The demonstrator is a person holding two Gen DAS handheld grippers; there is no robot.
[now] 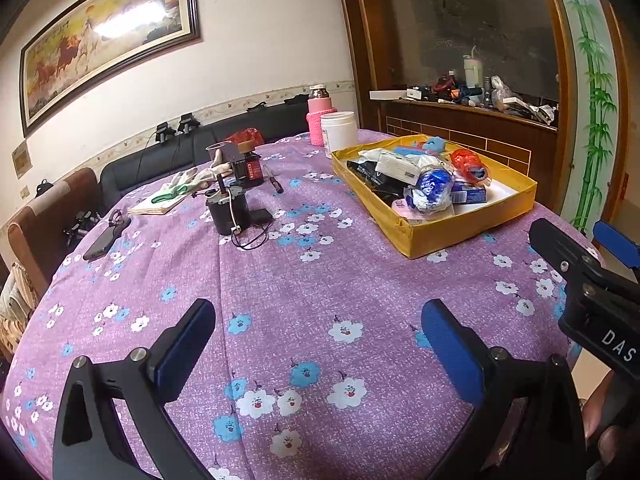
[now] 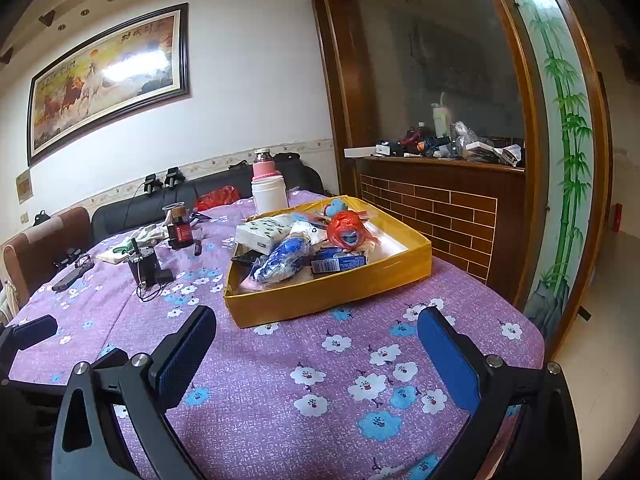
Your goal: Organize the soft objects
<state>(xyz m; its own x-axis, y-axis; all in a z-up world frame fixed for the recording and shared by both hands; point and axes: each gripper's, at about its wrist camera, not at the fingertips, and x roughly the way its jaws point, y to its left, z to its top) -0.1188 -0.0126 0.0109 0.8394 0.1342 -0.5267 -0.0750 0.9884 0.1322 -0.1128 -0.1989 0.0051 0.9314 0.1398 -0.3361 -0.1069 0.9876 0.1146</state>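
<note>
My left gripper hangs over the purple floral cloth with its jaws spread wide; nothing sits between the blue pads and neither pad touches anything. My right gripper is the same: jaws wide apart, empty, poised above the cloth near the table's front edge. In the left view the right gripper shows at about 3 o'clock, just beside the left one.

The soft things are gathered in the yellow tray, which lies at 12 o'clock from the right gripper, near its fingertips but not touching them. From the left gripper the tray sits at about 1 o'clock, farther off. Inside it I see a blue bundle toward the near left, a red bag wrapped round something blue in the middle, a white pack at the far left, and a small blue box against the near wall. The pieces overlap, and I cannot tell exactly what lies under the bundle.

Outside the tray, at 11 o'clock from the left gripper, gloves rest on a flat pad, well apart from both grippers. A black stand with a cable stands between the gloves and the tray, and a white jar stands just behind the tray's far corner.
</note>
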